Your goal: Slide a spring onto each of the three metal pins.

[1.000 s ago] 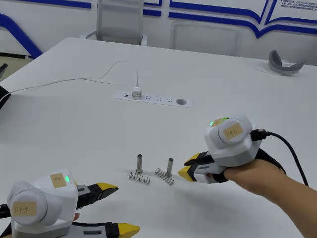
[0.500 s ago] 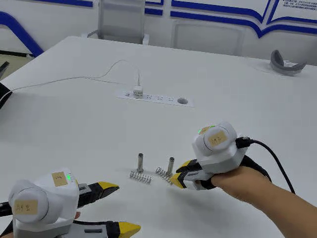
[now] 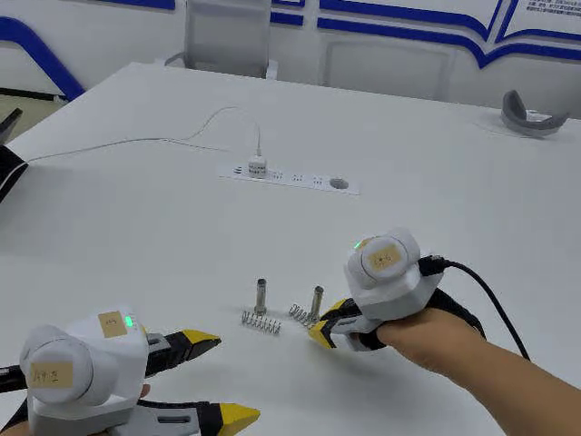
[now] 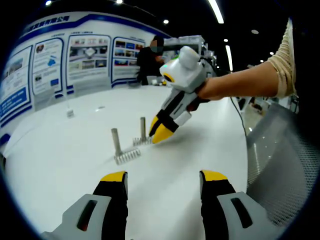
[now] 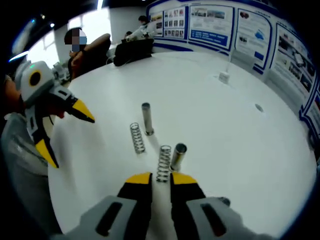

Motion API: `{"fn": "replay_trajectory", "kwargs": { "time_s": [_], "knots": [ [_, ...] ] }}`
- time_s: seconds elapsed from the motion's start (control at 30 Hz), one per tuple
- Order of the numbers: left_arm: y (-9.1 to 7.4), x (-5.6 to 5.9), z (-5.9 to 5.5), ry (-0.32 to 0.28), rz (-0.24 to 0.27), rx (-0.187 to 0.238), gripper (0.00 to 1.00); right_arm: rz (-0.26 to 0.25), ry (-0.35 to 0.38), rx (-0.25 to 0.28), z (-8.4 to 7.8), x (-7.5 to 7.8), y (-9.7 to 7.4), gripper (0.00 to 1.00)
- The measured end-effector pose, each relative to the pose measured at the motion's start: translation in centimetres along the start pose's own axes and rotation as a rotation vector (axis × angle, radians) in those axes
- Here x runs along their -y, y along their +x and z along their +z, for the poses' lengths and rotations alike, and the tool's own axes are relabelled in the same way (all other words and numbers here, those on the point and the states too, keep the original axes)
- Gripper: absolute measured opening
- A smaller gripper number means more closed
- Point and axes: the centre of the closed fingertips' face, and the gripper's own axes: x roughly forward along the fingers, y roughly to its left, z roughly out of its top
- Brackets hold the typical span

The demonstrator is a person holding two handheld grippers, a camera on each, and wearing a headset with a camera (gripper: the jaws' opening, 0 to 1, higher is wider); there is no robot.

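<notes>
Two metal pins stand upright on the white table, one on the left (image 3: 261, 292) and one on the right (image 3: 317, 300). A spring (image 3: 260, 322) lies in front of the left pin. A second spring (image 3: 303, 315) lies beside the right pin. My right gripper (image 3: 320, 332) is low on the table, and in the right gripper view its jaws (image 5: 160, 179) are closed narrowly around the near end of this spring (image 5: 163, 160). My left gripper (image 3: 222, 377) hovers at the near left with its jaws (image 4: 164, 176) open and nothing between them.
A white power strip (image 3: 290, 177) with a plugged charger (image 3: 258, 166) and a thin cable lies further back on the table. A grey curved object (image 3: 531, 116) rests at the far right. A chair (image 3: 227, 36) stands behind the table.
My right gripper has moved left and down to the spring beside the right pin, and its jaws have drawn together. The left gripper has stayed in place.
</notes>
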Motion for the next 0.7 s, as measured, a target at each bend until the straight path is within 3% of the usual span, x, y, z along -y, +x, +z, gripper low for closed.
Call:
{"fn": "replay_trajectory", "kwargs": {
  "time_s": [0.7],
  "knots": [
    [0.08, 0.13, -0.2, -0.002, 0.002, -0.004, 0.59, 0.006, 0.044, -0.027, -0.87, -0.02, 0.54, 0.12]
  ]
}}
